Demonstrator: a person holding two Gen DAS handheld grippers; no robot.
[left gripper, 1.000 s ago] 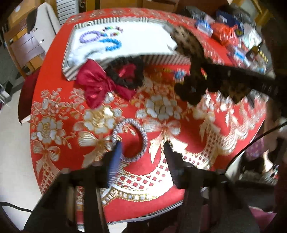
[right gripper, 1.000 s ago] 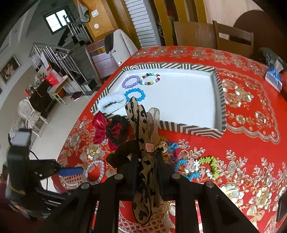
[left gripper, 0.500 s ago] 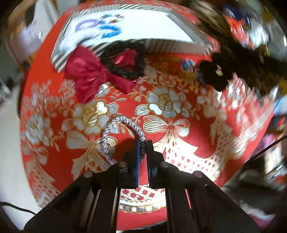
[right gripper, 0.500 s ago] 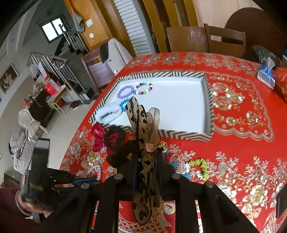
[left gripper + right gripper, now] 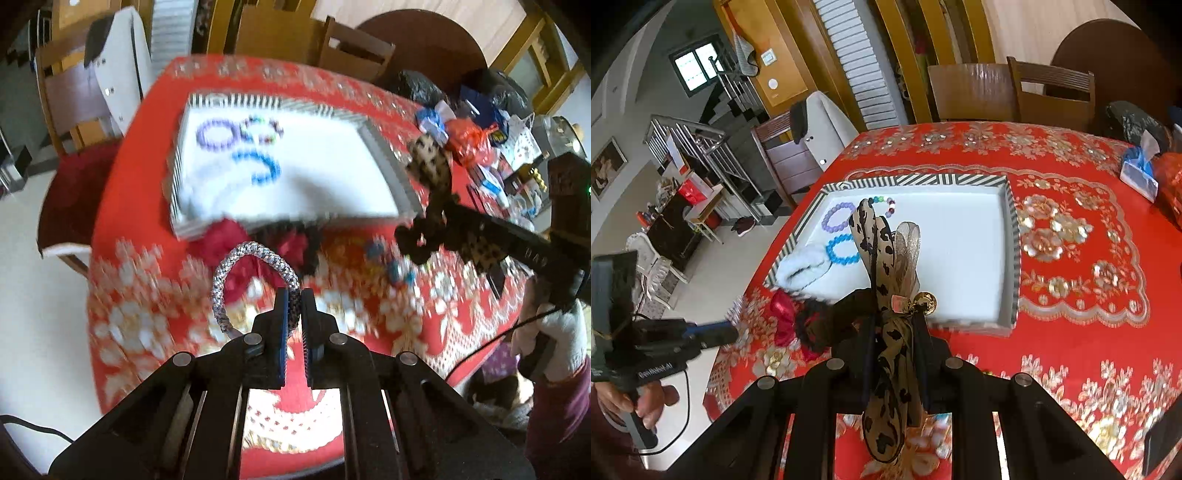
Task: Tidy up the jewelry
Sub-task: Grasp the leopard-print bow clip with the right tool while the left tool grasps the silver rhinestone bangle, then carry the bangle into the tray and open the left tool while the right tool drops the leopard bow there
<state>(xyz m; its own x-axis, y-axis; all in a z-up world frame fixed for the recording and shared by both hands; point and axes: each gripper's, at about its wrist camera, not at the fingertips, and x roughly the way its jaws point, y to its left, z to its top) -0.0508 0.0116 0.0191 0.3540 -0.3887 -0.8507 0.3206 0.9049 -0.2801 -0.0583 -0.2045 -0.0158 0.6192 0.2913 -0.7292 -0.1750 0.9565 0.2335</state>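
Left gripper [image 5: 294, 295]: its blue-padded jaws are pinching the near right arc of a silver-and-grey braided cord bracelet [image 5: 255, 258]; the loop is standing up and leftward from the pads, clear of the red floral tablecloth [image 5: 140, 332].

Key relation: the white tray with a black-and-white striped rim [image 5: 384, 162] is lying beyond the bracelet, toward the upper centre of the left wrist view, past a dark red satin bow [image 5: 781, 317] and a black-and-red scrunchie [image 5: 812, 325] at its near edge (so the bracelet is likely having to travel forward over them).

Tray contents, left wrist view: a purple bead bracelet [image 5: 214, 134] in the upper left of the tray, a multicoloured bead bracelet [image 5: 264, 129] just right of it, a blue bead bracelet [image 5: 264, 166] below; all blurred.

Tray contents, right wrist view: a white fluffy scrunchie [image 5: 803, 266] is sitting in the near left corner; the right half is looking bare.

Right gripper [image 5: 894, 332]: its jaws are gripping a leopard-print fabric bow with a gold bell [image 5: 882, 266], whose long tails are pointing up the frame toward the tray.

Nearer hand: both seem similarly placed; I cannot tell which is closer.
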